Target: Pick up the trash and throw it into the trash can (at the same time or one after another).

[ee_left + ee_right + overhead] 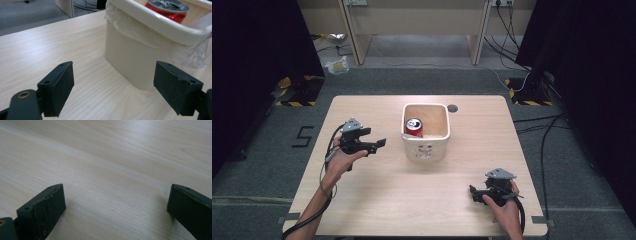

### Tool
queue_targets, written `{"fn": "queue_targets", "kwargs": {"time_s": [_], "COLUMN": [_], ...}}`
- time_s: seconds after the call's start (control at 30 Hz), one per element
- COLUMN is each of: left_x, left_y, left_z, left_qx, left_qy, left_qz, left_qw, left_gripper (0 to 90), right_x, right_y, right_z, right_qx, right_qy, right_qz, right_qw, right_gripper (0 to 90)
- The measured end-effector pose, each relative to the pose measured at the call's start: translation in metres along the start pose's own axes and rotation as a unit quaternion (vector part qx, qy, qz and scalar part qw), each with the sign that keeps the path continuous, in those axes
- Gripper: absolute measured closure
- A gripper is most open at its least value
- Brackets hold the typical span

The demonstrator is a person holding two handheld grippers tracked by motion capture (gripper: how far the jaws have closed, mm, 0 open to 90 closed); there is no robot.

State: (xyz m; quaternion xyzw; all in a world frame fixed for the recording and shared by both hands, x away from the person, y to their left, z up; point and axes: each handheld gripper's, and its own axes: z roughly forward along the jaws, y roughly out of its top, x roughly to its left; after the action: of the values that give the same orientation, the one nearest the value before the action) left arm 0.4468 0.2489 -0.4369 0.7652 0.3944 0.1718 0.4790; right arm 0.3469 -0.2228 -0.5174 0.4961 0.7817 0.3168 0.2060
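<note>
Grey carpet floor (pixel 262 150), pale wood table (pixel 377 200) at centre. Cream bin (pixel 426 148) with clear plastic liner (pixel 192 56) at table centre; red soda can (pixel 414 127) upright inside, against bin's 9 o'clock wall. Left hand-held gripper (pixel 381 143) just off bin at 9 o'clock, jaws wide apart, holding nothing. Right hand-held gripper (pixel 472 192) near table's 5 o'clock edge, well apart from bin, jaws wide apart, empty, over bare wood.
</note>
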Motion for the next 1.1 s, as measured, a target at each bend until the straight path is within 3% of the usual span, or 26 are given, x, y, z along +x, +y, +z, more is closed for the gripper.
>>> {"fn": "queue_targets", "kwargs": {"time_s": [0.47,1.1], "left_x": [0.0,-0.009], "left_y": [-0.017,-0.04], "left_z": [0.004,0.011], "left_qx": [0.01,0.023], "left_qy": [-0.008,-0.016], "left_qz": [-0.004,0.005], "left_qw": [0.9999,0.9996], "left_gripper": [16.3,16.3], "right_x": [0.0,0.0], "right_y": [0.0,0.0], "right_z": [0.0,0.0], "right_qx": [0.0,0.0], "right_qy": [0.0,0.0], "right_qz": [0.0,0.0], "right_qw": [1.0,1.0], "right_gripper": [2.0,2.0]}}
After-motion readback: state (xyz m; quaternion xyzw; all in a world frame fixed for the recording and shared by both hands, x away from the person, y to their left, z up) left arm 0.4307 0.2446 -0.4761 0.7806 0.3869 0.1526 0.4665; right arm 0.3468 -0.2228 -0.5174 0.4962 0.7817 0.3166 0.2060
